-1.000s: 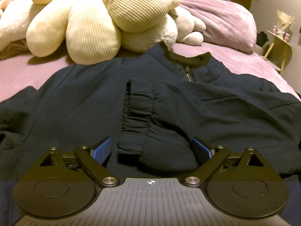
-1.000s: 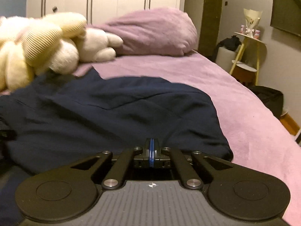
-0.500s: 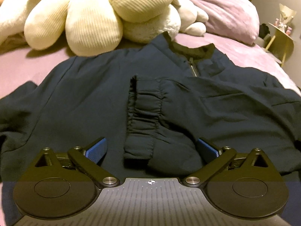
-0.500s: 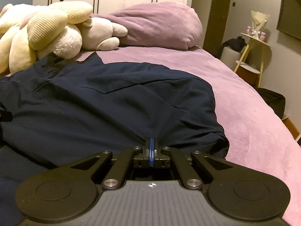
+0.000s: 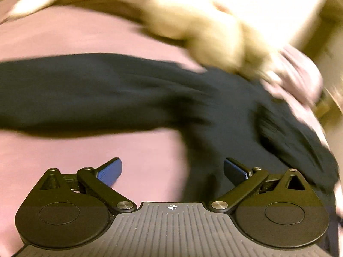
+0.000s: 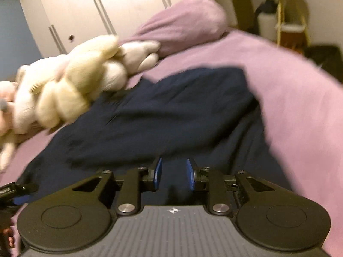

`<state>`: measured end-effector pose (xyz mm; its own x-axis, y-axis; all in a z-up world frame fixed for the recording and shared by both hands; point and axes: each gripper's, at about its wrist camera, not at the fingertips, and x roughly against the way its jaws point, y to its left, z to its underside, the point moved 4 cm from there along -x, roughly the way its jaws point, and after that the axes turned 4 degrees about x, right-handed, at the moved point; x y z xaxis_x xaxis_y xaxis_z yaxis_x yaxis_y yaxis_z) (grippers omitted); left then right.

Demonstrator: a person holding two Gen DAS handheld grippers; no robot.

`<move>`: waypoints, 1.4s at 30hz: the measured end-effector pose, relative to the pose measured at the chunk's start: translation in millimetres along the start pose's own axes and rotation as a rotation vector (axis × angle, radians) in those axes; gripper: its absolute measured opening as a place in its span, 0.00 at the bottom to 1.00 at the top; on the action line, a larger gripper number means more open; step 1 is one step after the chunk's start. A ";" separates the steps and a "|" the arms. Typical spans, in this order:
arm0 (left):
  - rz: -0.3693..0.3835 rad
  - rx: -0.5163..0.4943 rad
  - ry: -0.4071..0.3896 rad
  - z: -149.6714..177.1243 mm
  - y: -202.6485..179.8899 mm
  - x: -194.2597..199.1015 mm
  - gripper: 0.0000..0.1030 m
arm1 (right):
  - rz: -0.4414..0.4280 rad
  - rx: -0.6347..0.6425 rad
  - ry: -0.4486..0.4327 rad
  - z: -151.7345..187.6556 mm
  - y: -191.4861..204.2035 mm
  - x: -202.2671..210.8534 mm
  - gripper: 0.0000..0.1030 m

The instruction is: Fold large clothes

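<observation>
Both grippers share one build. The left gripper has black linkage arms, silver pivot screws, round black discs, blue finger pads and a grey ribbed base with a white crosshair mark. The right gripper looks identical.

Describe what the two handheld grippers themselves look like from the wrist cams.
Both match: the left gripper and right gripper have black linkage arms with silver pivot screws, blue finger pads, two round black discs, and a grey ribbed centre plate bearing a small white crosshair mark. No cables or sleeves show.
</observation>
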<state>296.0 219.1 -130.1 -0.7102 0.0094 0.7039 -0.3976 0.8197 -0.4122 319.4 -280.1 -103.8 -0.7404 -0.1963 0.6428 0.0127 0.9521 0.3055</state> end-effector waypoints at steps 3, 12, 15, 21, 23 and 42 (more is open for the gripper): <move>-0.054 0.261 -0.058 -20.4 79.8 16.9 1.00 | -0.040 -0.016 0.045 33.1 18.8 9.1 0.24; 0.009 0.833 -0.181 -54.4 204.4 24.2 0.49 | -0.051 0.049 0.048 59.7 66.9 20.3 0.26; 0.020 0.933 -0.194 -53.0 220.3 17.2 0.25 | -0.066 0.050 0.028 57.2 76.7 23.1 0.26; 0.021 0.833 -0.207 -64.8 211.8 22.9 0.10 | -0.087 0.039 0.058 65.5 81.0 16.7 0.26; 0.027 0.702 -0.234 -78.0 188.4 35.0 0.10 | -0.115 0.013 0.086 70.0 76.5 14.8 0.26; 0.300 -0.199 0.175 13.5 -190.2 -64.8 0.84 | -0.108 -0.068 0.081 67.1 41.0 25.4 0.24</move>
<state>409.8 54.8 -105.2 -0.6609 0.3487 0.6646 -0.0551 0.8606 -0.5064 256.1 -230.3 -122.1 -0.6830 -0.3178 0.6576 -0.0164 0.9068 0.4212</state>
